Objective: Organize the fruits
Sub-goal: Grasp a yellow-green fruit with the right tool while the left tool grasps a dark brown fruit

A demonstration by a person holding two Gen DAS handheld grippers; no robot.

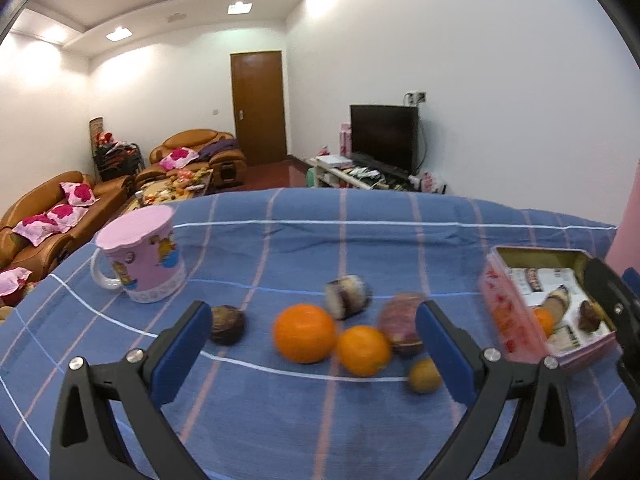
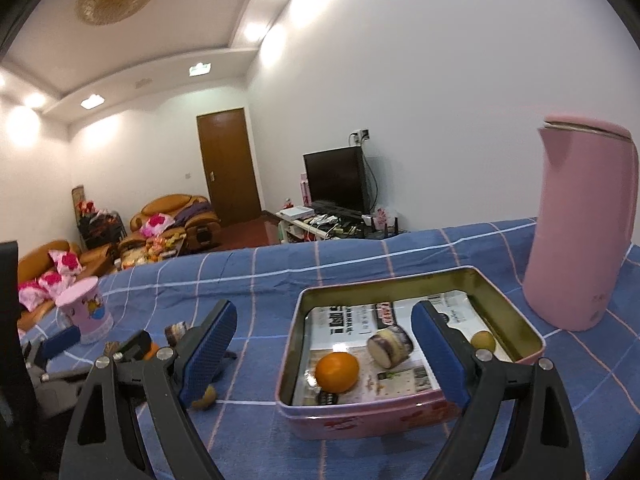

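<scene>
Several fruits lie loose on the blue checked cloth: a big orange (image 1: pixel 305 333), a smaller orange (image 1: pixel 363 350), a dark round fruit (image 1: pixel 227 325), a purple-and-white cut piece (image 1: pixel 347 295), a purple fruit (image 1: pixel 400 322) and a small brownish fruit (image 1: pixel 425 375). My left gripper (image 1: pixel 314 344) is open just short of them, holding nothing. My right gripper (image 2: pixel 324 340) is open and empty in front of the pink tin (image 2: pixel 360 416). Inside the tin lie an orange (image 2: pixel 337 372), a cut purple-and-white piece (image 2: pixel 390 346) and a small yellowish fruit (image 2: pixel 483 341).
A pink lidded mug (image 1: pixel 142 254) stands at the cloth's left. A tall pink kettle (image 2: pixel 580 224) stands right of the tin. The tin (image 1: pixel 500 320) sits right of the loose fruits. Behind the table are sofas, a door and a television.
</scene>
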